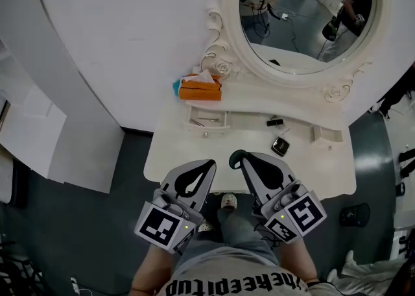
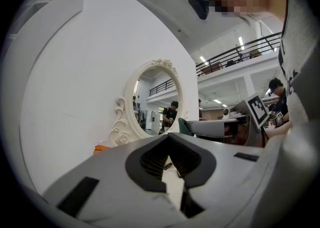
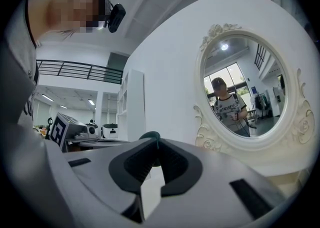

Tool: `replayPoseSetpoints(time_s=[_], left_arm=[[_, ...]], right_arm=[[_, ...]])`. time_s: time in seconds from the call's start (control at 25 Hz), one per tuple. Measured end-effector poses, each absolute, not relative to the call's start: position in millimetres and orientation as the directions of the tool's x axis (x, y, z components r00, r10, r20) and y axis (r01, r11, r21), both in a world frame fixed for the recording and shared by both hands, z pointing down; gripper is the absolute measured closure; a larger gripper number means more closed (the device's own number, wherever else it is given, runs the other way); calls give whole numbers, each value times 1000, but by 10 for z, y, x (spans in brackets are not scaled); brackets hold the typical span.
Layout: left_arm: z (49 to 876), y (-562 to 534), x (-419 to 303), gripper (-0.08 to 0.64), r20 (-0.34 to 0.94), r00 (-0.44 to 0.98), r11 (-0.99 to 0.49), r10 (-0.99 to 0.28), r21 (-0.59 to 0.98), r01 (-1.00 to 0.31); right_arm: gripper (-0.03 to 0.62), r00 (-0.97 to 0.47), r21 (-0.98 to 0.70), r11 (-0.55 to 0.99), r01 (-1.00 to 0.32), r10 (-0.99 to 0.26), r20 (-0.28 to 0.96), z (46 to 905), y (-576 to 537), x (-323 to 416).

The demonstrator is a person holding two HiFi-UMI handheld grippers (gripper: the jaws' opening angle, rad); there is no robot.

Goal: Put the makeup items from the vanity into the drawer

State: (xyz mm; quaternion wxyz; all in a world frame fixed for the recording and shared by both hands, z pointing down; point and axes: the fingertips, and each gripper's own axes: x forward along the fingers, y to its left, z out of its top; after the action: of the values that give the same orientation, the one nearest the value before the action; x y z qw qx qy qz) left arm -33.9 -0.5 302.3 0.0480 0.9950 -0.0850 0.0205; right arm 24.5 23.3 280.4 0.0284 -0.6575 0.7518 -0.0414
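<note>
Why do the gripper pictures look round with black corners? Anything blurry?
Left gripper view and right gripper view: wide-angle lenses bulge the wall and mirror and darken the corners. Right gripper view: a bright spot glares in the mirror. Head view: evenly lit, sharp, edges bowed.

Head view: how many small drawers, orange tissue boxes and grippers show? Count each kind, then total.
Small drawers: 2, one open, one shut
Orange tissue box: 1
Grippers: 2, left gripper and right gripper
Total: 5
</note>
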Motion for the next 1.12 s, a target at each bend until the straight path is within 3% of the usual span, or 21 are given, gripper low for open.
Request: replayPoseSetpoints(time_s=[0.2, 1.12], left_arm=[[2959, -136, -324, 538, -18, 980, -979, -196, 59, -195], [2911, -693, 17, 538, -9, 956, -953, -295, 72, -293]], right_arm=[[552, -147, -91, 144, -985, -989, 17, 2810, 167, 266], [552, -237, -87, 234, -968, -971, 34, 2803, -485, 679]])
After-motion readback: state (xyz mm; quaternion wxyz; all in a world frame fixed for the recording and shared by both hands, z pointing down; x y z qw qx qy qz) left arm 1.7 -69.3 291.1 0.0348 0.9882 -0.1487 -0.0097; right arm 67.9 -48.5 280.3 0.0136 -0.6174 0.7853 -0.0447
